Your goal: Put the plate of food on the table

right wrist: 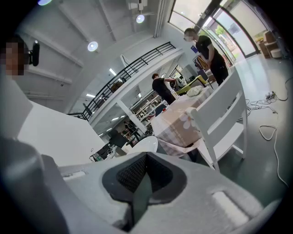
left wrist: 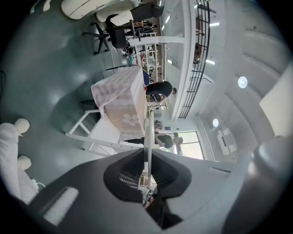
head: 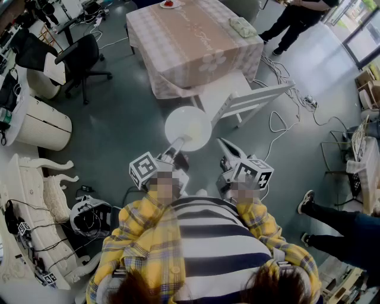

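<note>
A round white plate (head: 187, 127) hangs over the grey floor, its top plain white with no food showing on it. My left gripper (head: 178, 143) is shut on its near rim. In the left gripper view the plate (left wrist: 147, 137) is a thin white edge clamped between the jaws of the left gripper (left wrist: 147, 160). My right gripper (head: 223, 145) is shut and holds nothing, just right of the plate. In the right gripper view the closed right gripper (right wrist: 145, 159) has the plate (right wrist: 144, 145) to its left. The table (head: 193, 44) with a checked cloth stands ahead.
A white chair (head: 249, 101) stands between me and the table. On the table are a small dish with something red (head: 169, 4) and a folded cloth (head: 242, 27). A black office chair (head: 83, 59) is at the left, cables (head: 279, 127) at the right, people (head: 297, 18) beyond.
</note>
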`<state>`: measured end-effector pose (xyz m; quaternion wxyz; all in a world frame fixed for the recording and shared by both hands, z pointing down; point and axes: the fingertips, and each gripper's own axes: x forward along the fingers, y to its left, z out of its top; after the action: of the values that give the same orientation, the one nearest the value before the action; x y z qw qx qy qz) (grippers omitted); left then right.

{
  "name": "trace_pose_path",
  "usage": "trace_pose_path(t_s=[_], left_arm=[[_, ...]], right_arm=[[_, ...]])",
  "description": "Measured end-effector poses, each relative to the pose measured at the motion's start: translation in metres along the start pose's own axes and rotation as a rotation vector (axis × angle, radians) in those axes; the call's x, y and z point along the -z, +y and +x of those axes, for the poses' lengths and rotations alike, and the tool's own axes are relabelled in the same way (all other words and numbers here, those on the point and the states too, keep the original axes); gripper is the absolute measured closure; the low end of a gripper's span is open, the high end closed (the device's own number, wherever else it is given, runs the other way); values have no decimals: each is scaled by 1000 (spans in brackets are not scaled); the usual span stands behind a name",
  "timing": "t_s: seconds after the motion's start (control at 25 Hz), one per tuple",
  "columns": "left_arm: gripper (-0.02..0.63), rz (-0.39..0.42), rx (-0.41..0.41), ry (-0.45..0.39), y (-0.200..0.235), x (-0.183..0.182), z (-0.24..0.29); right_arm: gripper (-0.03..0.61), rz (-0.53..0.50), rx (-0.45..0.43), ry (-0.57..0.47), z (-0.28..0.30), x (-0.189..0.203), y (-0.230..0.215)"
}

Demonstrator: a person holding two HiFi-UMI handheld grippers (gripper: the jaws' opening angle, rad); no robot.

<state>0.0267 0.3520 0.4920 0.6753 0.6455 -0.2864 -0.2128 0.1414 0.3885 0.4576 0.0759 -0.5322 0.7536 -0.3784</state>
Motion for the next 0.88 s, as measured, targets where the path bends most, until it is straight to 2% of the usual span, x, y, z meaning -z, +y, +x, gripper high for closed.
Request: trace_pose_path(t_s=[0.44, 0.72, 0.88], left_arm=[[594, -9, 3, 5, -3, 3, 1], [594, -17, 3, 6, -2, -14, 4], [594, -22, 3, 3, -2, -36, 5]], right_arm=[[581, 2, -4, 2, -1, 0, 1], [581, 24, -23, 22, 22, 0, 7], [581, 21, -18, 48, 44, 4, 13]])
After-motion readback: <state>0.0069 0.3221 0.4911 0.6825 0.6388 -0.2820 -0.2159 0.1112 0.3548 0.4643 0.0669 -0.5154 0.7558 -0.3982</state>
